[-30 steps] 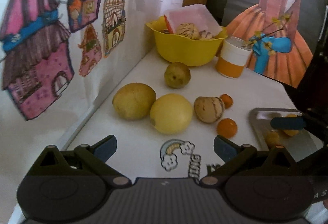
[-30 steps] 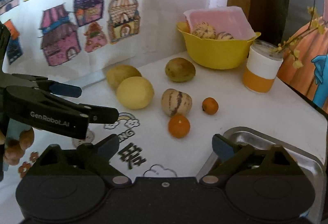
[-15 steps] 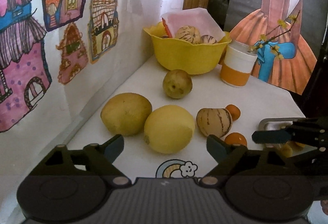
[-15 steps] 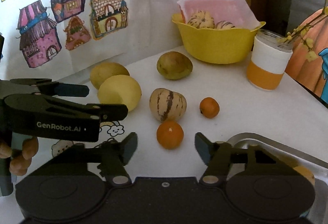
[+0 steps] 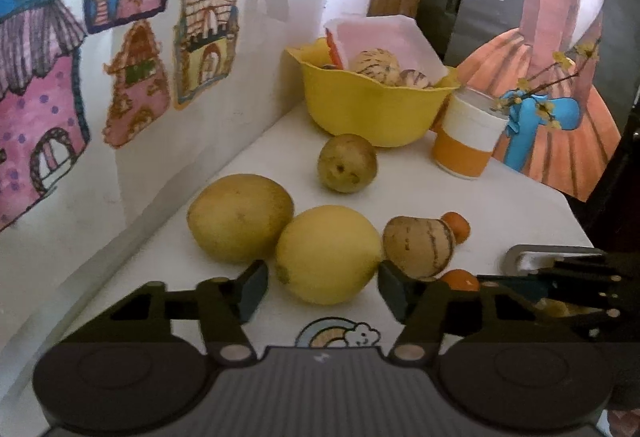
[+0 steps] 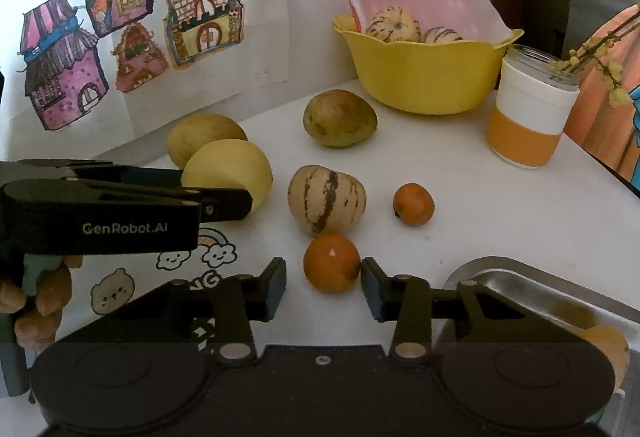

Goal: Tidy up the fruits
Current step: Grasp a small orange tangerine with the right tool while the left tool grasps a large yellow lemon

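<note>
A white counter (image 6: 500,213) carries printed cartoon stickers: a rainbow with a cloud (image 5: 338,333) and a bear face (image 6: 112,293). Coloured drawings of houses (image 6: 204,13) hang on the white wall (image 5: 256,49) behind the counter. A cup (image 6: 528,109), white above and orange below, stands upright near the back. Beside it leans a picture of a figure in an orange dress (image 5: 552,85). A twig with yellow buds (image 6: 600,57) shows at right.

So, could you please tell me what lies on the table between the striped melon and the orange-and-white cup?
Only the small orange fruit sits between the striped melon and the orange-and-white cup; the rest is bare white table, clearest in the right wrist view.
</note>
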Available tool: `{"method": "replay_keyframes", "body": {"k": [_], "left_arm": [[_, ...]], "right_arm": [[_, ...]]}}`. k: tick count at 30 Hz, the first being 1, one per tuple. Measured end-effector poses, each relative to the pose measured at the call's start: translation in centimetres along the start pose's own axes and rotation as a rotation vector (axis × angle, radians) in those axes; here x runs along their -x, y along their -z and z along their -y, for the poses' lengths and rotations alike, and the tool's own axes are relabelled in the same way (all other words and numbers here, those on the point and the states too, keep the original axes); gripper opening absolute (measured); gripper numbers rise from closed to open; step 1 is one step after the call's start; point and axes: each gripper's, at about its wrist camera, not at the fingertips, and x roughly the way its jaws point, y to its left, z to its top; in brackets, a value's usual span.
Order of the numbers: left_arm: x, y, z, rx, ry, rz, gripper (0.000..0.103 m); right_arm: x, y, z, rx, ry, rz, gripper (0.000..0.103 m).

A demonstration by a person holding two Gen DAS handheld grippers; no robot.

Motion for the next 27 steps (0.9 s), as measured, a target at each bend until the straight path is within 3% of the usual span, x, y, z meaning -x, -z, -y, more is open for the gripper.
{"method": "replay_keyframes", "body": {"k": [2,12,27], "left_arm": [[0.0,0.1,0.2,-0.009,-0.007,0.003,0.060],[1.2,0.8,-0.1,-0.008,0.004,-0.004,0.058],[5.9,3.9,0.5,-0.062,0.049,-0.029,0.057]], "right_arm": [[0.0,0.0,0.0,-0.002,0.010,0.002,0.033],[0.8,0.5,-0.2,-0.020,-0.014,0.008,0.032],[6.4,2.6,-1.6,-0.030,-0.061,0.047,0.032]]}}
